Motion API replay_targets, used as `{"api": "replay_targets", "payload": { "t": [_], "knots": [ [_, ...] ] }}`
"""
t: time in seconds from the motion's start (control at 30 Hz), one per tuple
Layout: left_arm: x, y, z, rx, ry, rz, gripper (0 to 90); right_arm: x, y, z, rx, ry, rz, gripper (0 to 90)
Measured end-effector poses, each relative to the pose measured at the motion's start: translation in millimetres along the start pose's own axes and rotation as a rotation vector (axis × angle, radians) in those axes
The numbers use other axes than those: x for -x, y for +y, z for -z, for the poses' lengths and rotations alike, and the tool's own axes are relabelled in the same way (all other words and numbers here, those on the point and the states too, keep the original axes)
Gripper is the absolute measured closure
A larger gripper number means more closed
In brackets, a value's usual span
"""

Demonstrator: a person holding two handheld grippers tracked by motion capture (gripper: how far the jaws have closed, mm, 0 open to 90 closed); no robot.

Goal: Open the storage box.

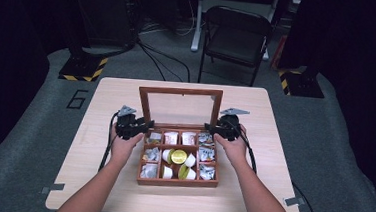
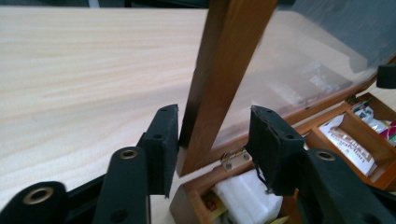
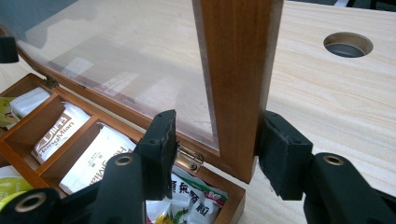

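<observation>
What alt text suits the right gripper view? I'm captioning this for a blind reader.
The right hand-held gripper straddles the side rail of the wooden box's raised glass lid, jaws open on either side near a brass hinge. Below left, box compartments hold white packets; pale table lies beyond.

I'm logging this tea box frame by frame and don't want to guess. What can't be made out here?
- High view: print on the packets in the box is too small to read.
- Left gripper view: whether the left gripper touches the lid frame; gaps show beside both fingers.
- Right gripper view: the right gripper straddles the lid's other post; contact at the far finger is unclear.
- Both gripper views: the lower compartments are cut off by the bottom edge.
</observation>
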State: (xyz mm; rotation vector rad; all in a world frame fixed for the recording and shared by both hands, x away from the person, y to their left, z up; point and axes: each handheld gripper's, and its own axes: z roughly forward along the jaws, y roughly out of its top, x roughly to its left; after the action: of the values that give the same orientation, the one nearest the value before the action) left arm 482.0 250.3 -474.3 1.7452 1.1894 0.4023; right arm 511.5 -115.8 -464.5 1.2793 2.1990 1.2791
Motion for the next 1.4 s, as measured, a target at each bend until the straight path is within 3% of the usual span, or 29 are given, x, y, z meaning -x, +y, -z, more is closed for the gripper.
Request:
{"api": "replay_targets", "payload": {
  "t": [0.13,0.27,0.43,0.6,0.7,1.0,1.4],
  "knots": [
    [-0.9,-2.7,-2.1,-0.022,0.011,-0.003,57.6,1.2,-0.5,-0.1,0.003,-0.004,0.002,51.6],
    [1.5,-0.8,-2.4,0.022,0.001,0.007,54.1,2.5,-2.3,-0.2,0.019,-0.01,-0.012,53.3],
    [4.2,-0.7,-6.2,0.028,0.026,-0.005,53.5,-0.9,-2.6,-0.9,0.027,-0.031,0.0,53.2],
    [1.3,-0.2,-4.7,0.025,0.016,0.005,57.4,-1.2,-3.9,-0.4,0.033,-0.035,0.0,53.2],
    [4.6,0.1,-7.1,0.025,0.036,-0.016,57.8,-1.0,-4.3,1.3,0.028,-0.035,-0.004,54.0],
    [4.8,3.1,-10.6,0.008,0.042,-0.013,57.1,-0.2,-5.8,1.8,0.035,-0.045,-0.027,54.9],
    [4.0,4.7,-16.8,0.006,0.052,0.036,57.3,1.3,-5.5,-2.1,0.035,-0.056,-0.05,55.1]
  ]
}}
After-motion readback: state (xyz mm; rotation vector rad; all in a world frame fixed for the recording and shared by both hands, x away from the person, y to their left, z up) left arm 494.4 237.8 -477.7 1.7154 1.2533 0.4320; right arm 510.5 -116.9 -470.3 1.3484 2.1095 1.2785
